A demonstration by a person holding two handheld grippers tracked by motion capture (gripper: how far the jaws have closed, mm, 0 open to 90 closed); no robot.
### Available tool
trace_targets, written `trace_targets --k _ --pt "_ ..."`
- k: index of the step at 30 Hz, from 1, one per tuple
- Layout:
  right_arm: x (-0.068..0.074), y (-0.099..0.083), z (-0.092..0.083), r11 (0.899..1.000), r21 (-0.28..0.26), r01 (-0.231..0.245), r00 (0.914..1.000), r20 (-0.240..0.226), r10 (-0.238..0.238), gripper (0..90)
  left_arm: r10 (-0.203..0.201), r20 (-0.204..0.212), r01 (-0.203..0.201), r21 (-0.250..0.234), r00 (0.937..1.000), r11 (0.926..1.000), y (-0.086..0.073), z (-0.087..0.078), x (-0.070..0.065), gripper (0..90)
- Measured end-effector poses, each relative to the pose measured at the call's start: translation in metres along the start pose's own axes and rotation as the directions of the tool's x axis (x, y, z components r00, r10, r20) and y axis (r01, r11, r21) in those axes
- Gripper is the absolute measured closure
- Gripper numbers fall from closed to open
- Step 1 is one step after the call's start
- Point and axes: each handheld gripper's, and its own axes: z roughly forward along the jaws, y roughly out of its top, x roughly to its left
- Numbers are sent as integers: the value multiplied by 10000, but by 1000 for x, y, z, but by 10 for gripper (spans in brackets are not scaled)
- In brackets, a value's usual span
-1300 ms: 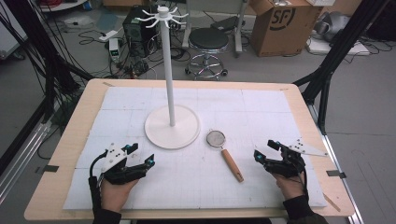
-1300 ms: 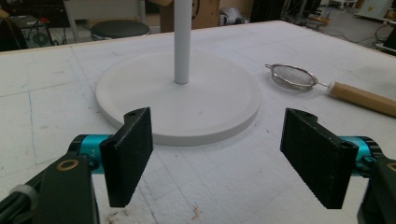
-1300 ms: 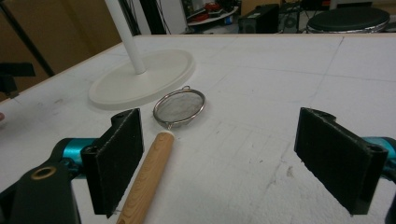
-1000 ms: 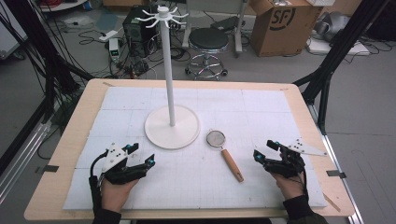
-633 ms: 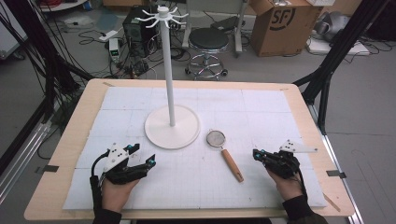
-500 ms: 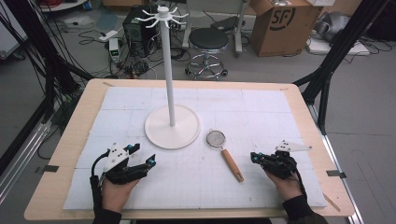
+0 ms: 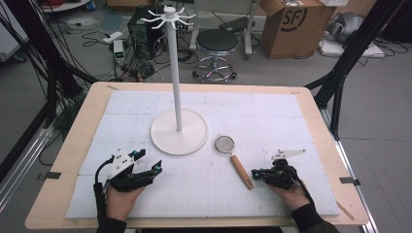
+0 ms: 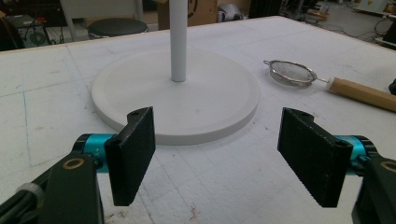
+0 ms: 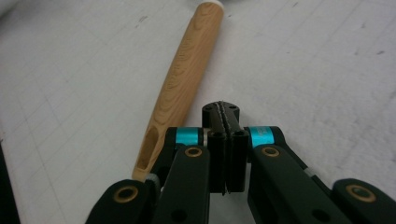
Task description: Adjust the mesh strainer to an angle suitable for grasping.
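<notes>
Beside the white stand, whose round base rests on the white foam mat, lies a small strainer with a wooden handle. Its mesh bowl sits just off the rim of the stand's base, and the handle runs away from the stand toward the person's edge of the table.

At the free end of that handle, on the side away from the stand, the right gripper hangs low over the mat. Its jaws are pressed flat together with nothing between them, having just snapped closed. In the right gripper view the handle lies just beside the closed tips of the right gripper, not gripped.

On the other side of the stand, near the person's edge, the left gripper faces the base, its jaws spread wide and empty.
</notes>
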Motion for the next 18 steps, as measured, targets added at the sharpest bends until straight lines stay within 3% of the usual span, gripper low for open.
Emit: trace_targets --k 7,18 --pt "17 2 10 9987 277 424 9979 -499 -410 900 -39 -43 40 27 10000 10000 0 1 0 282" --pt "50 18 40 9882 604 1407 9847 -1117 -1334 900 -67 -45 67 80 10000 9999 -1 1 1 282"
